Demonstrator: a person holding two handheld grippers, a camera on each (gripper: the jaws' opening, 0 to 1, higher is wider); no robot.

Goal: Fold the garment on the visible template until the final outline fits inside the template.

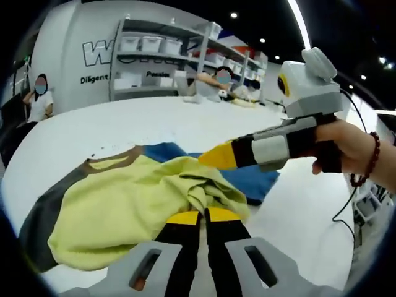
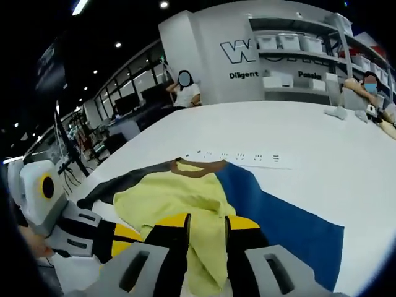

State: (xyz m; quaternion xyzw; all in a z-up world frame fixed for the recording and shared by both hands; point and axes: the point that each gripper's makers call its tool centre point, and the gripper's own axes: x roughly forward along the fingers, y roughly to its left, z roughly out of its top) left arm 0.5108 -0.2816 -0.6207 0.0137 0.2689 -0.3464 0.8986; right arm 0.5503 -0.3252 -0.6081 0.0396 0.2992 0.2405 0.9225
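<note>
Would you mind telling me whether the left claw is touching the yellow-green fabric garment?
Touching: in the left gripper view, the left claw pinches a bunched fold of the yellow-green fabric garment between its yellow tips.

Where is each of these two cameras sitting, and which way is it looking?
Left gripper view: rides the left gripper, looking along its jaws at the crumpled yellow garment on the blue template sheet; the right gripper and the person's hand come in from the right.
Right gripper view: rides the right gripper, facing the same garment and sheet; the left gripper comes in from the left.
Shared: garment, sheet, white table, storage shelves.
</note>
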